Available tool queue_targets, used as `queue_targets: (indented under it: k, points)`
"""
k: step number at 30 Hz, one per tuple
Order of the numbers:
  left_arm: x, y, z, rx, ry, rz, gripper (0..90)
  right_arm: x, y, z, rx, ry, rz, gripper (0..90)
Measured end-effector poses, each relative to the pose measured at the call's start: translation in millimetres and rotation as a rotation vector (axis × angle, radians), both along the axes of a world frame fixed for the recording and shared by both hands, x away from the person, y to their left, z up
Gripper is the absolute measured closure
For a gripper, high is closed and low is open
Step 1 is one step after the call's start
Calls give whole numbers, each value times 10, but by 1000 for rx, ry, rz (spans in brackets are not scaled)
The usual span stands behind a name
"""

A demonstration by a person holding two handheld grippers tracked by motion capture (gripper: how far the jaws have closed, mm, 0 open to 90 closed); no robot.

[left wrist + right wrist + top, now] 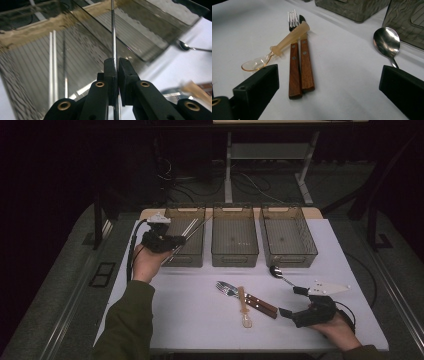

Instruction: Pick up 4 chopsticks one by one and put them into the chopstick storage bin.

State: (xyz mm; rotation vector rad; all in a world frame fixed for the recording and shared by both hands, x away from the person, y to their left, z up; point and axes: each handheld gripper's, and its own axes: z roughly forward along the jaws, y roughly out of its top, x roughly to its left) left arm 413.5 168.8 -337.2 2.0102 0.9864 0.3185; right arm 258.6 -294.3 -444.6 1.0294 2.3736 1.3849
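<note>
Left hand-held gripper [117,65] is clamped tight on a thin metal chopstick [113,37], poised over the leftmost bin [186,254], where more rods [52,67] lie. Stiff, light and slick, the chopstick could pivot; a grip nearer its middle seems safer. Right hand-held gripper [295,301] rests wide open and empty on the surface [190,310], facing a wooden-handled fork [295,70] and knife [307,67].

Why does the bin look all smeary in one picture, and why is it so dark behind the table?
Left gripper view: the bin is smeared while the chopstick in the left tongs stays crisp. High view: the white table is lit, the room behind is dark. Right gripper view: sharp, glare on the spoon.
</note>
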Motion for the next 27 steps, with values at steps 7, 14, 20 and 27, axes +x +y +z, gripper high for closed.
queue_targets:
  k: [7,14,20,27]
  points:
    - [342,-20,-43,40,14,52,848,0,0,2,4,-2,0,25]
    - [596,37,-203,76,9,118,848,-11,2,6,3,-5,3,25]
    - [707,84,-359,74,42,160,847,-21,-5,15,9,-5,2,25]
    - [635,90,-344,78,3,188,570,-23,0,16,6,-9,9,25]
